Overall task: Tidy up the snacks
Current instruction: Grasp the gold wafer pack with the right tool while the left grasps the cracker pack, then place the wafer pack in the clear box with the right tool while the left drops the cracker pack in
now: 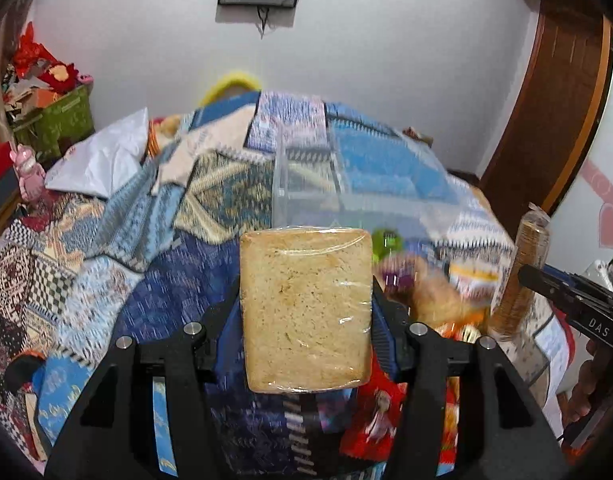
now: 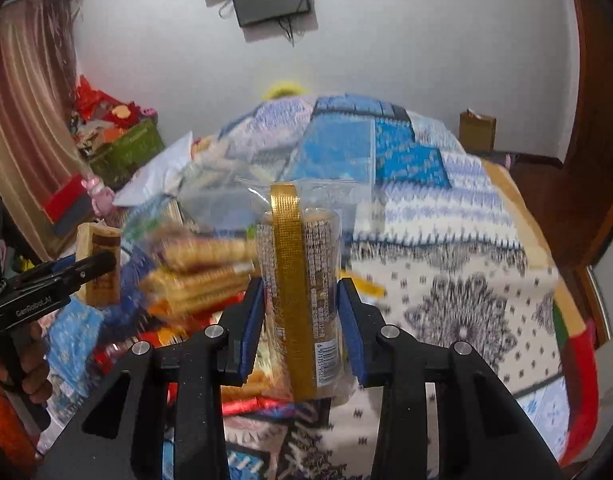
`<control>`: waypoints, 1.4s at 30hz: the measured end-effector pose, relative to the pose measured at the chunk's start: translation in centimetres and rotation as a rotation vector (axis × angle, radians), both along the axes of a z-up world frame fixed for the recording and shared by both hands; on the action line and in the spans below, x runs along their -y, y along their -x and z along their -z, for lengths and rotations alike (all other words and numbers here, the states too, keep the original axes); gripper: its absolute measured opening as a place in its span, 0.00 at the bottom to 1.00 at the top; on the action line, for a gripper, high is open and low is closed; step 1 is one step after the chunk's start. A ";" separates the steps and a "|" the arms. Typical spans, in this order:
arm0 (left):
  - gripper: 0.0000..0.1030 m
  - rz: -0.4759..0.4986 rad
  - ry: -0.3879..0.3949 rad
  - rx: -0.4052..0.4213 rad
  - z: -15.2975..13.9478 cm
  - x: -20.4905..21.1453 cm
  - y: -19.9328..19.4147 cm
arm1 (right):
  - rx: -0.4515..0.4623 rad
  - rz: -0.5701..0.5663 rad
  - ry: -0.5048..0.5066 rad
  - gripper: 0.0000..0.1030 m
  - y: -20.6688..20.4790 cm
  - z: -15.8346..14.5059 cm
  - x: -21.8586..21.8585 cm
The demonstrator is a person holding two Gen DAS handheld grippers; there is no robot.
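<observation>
We hold a snack in each tool above the patchwork quilt (image 1: 118, 216). Our left gripper (image 1: 306, 320) has its jaws clenched on the two long sides of a wrapped bread slab (image 1: 306, 308), which stands upright with its broad face toward the camera. Our right gripper (image 2: 302, 320) has its jaws closed around a cracker sleeve (image 2: 302, 280) with a gold band down its length, also upright.

Ahead of both, at twelve o'clock, stands a clear bin (image 1: 284, 176), its near wall just behind the bread in the left wrist view; much of it is blurred. At about three o'clock from the bread lies a heap of other packets (image 1: 438, 292), too smeared to name.

We judge the step in hand to be carrying both snacks toward the bin. To do it well, we keep each pack upright and lift it above the rim before lowering, and take the two in turn so the tools do not crowd one another. The film wrap looks slippery, so we hold firm until each rests inside.
</observation>
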State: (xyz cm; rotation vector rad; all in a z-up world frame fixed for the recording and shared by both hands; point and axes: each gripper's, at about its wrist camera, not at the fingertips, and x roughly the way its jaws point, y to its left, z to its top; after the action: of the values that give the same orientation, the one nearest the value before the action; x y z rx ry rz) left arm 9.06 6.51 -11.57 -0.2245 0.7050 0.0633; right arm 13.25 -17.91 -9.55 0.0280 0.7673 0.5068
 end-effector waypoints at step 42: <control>0.54 0.135 -0.007 -0.152 1.6 -2.1 -22.8 | 0.070 -0.014 0.056 0.29 -14.1 -1.3 -5.6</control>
State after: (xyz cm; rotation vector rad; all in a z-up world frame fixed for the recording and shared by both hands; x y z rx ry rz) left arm 31.83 8.61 -13.14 -0.1664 0.8692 -0.0466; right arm 27.36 -12.27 -8.22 -0.0469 0.7132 0.4970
